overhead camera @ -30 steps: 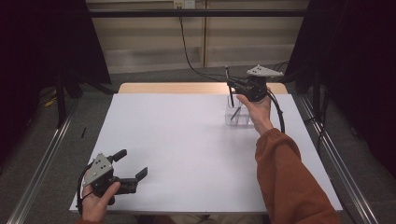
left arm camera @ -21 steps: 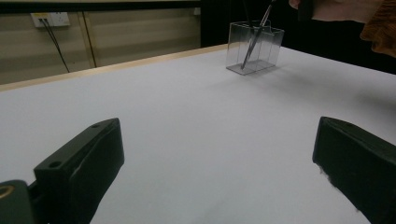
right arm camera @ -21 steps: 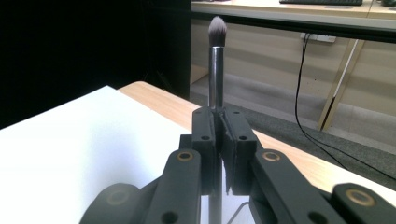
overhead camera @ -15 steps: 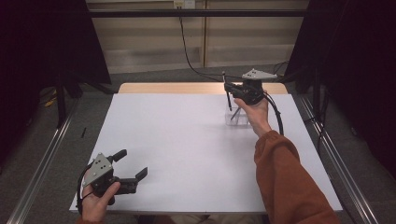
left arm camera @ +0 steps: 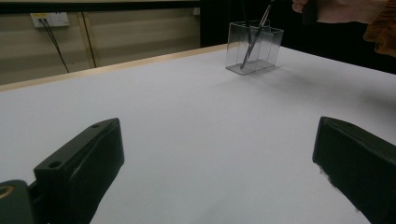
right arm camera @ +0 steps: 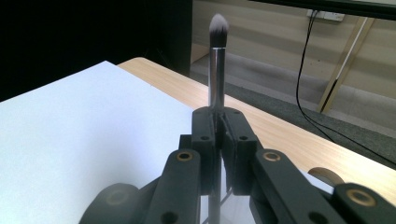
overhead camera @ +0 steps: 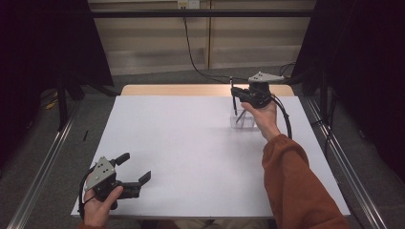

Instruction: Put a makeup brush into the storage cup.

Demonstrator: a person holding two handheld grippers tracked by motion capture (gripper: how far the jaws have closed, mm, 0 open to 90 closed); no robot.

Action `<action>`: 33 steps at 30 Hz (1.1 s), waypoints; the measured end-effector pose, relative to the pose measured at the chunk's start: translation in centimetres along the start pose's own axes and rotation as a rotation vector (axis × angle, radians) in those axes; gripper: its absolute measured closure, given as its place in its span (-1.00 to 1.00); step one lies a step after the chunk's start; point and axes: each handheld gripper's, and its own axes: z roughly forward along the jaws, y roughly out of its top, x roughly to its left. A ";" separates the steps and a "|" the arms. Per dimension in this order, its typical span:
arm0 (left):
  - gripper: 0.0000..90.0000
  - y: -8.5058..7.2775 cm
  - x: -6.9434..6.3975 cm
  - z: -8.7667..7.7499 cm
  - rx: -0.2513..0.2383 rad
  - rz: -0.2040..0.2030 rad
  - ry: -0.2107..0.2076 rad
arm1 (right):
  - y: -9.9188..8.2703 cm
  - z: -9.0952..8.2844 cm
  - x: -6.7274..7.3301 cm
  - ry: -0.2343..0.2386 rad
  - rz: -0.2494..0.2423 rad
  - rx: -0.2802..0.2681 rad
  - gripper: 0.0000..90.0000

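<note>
- Brush (right arm camera: 217, 60) stands upright in your right gripper (right arm camera: 218, 116), its jaws closed on the metal handle, bristles up, directly above the clear holder (overhead camera: 242, 120) at the far right of the bench (overhead camera: 191, 157).
- Your left gripper (overhead camera: 136, 174) rests open and empty, well apart at the near left.
- Left gripper view shows another thin tool (left arm camera: 254, 39) leaning inside the holder; the right gripper view shows the bristles.
</note>
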 end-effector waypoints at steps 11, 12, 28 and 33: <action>-0.95 0.0 0.0 0.0 0.002 0.002 -0.002 | -0.6 -0.1 -0.4 -0.005 0.015 0.015 0.86; -0.95 0.0 0.0 0.0 0.002 0.003 -0.002 | -0.7 -0.1 -0.4 -0.005 0.016 0.017 0.85; -0.95 0.1 0.0 0.5 0.008 0.001 -0.005 | -0.8 -0.8 -0.7 0.004 0.029 -0.023 0.33; -0.95 0.1 0.1 0.6 0.001 -0.013 -0.003 | -0.9 -1.3 -0.8 0.006 0.037 -0.047 0.00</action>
